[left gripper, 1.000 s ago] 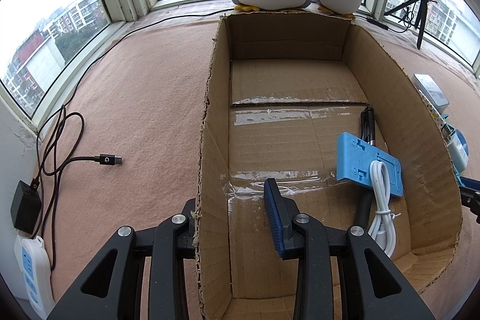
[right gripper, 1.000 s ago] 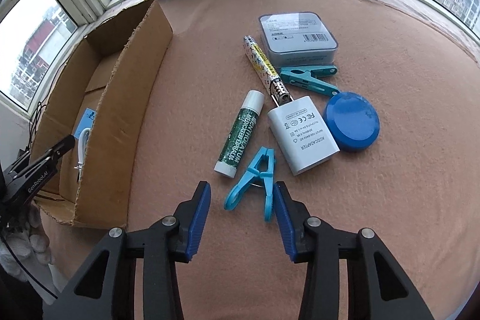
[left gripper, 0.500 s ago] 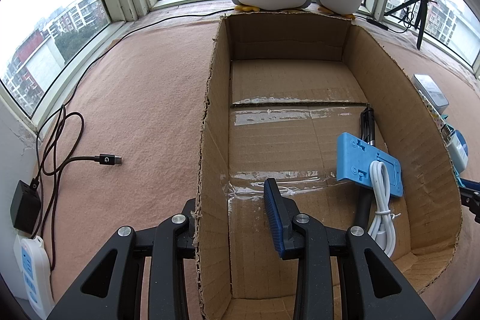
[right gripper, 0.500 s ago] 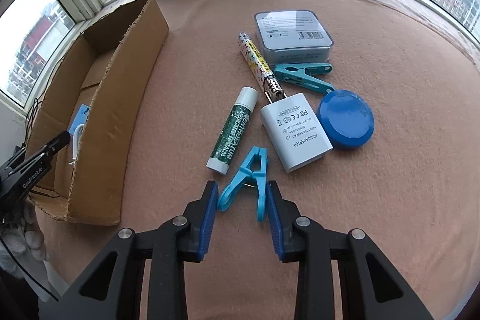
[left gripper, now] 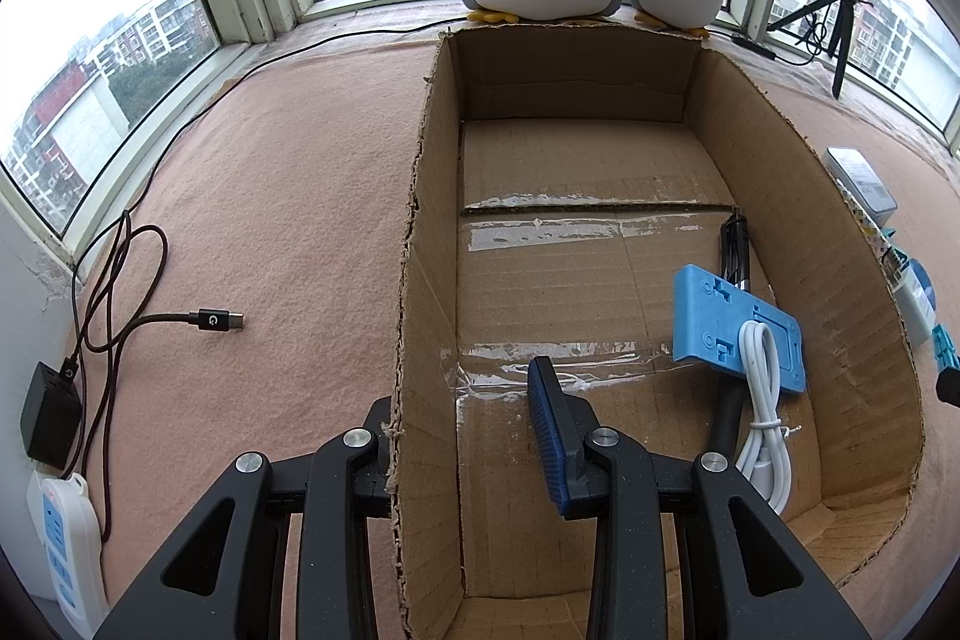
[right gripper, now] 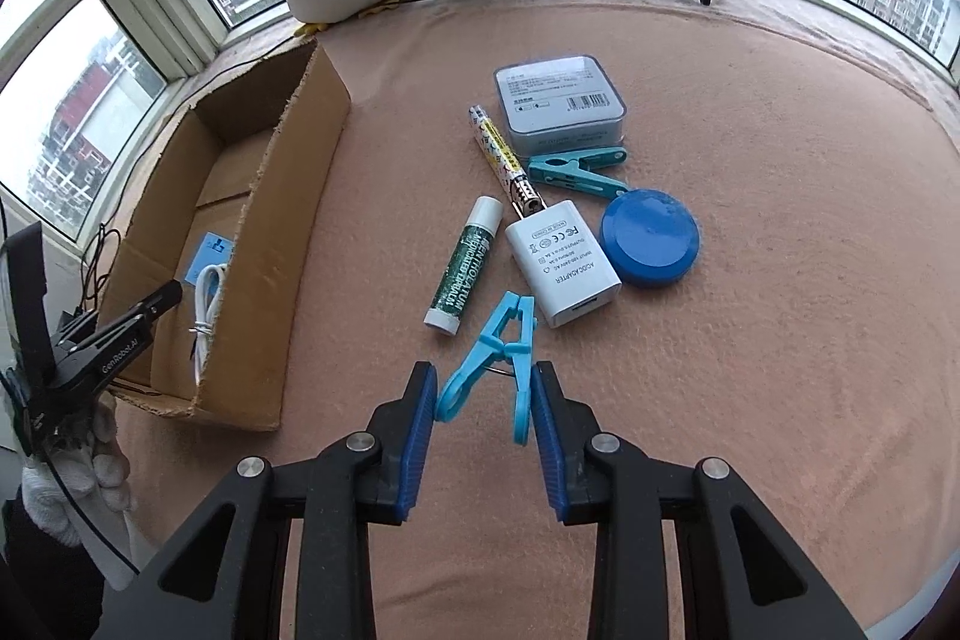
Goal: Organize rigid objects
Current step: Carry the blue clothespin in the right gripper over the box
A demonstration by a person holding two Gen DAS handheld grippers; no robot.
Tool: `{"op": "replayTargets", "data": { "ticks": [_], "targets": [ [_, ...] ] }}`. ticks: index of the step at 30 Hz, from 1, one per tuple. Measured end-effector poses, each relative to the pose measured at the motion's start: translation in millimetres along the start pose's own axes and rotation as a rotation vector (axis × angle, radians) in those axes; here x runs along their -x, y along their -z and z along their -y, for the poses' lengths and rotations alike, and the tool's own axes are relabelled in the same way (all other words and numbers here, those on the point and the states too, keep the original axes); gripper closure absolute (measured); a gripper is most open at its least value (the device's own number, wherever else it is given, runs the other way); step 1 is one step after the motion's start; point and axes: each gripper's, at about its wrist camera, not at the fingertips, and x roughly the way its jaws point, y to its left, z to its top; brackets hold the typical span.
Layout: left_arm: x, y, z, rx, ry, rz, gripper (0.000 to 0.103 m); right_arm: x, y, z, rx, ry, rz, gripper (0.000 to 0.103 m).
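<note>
1. The light blue clothespin [right gripper: 493, 358] sits between the pads of the right tongs [right gripper: 483, 415], its splayed handle legs pressed by both pads; it is just below the white adapter [right gripper: 561, 261] and lip balm tube [right gripper: 463, 265].
2. It looks light, stiff plastic with a spring; squeezing the handle legs could open its jaw, and the smooth legs may slip, so a grip nearer the pivot would likely be steadier.
3. Its long axis runs away from the camera, jaw end pointing toward the adapter, legs toward the tongs.
4. The left tongs [left gripper: 465, 436] are closed on the left wall of the cardboard box [left gripper: 420, 280], steadying it on the pink surface [right gripper: 750, 340]; a blue plate [left gripper: 735, 325] and white cable [left gripper: 762, 400] lie inside.
</note>
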Motion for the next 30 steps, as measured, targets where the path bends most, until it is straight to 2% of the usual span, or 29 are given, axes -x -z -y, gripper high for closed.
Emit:
{"op": "replayTargets", "data": {
  "ticks": [9, 16, 23, 30],
  "targets": [
    [0.3, 0.1, 0.5, 0.001, 0.001, 0.0, 0.069, 38.2, -14.8, -42.4, 0.074, -0.07, 0.116, 0.074],
    [0.4, 0.0, 0.4, 0.001, 0.001, 0.001, 0.069, 46.6, -32.0, -87.9, 0.159, -0.12, 0.176, 0.074],
    [0.6, 0.1, 0.8, 0.002, 0.001, 0.001, 0.069, 30.6, -37.4, -127.9, 0.231, -0.16, 0.166, 0.074],
    [0.7, 0.1, 0.7, 0.002, 0.001, 0.001, 0.069, 9.5, -39.3, -146.8, 0.267, -0.168, 0.128, 0.074]
  ]
}}
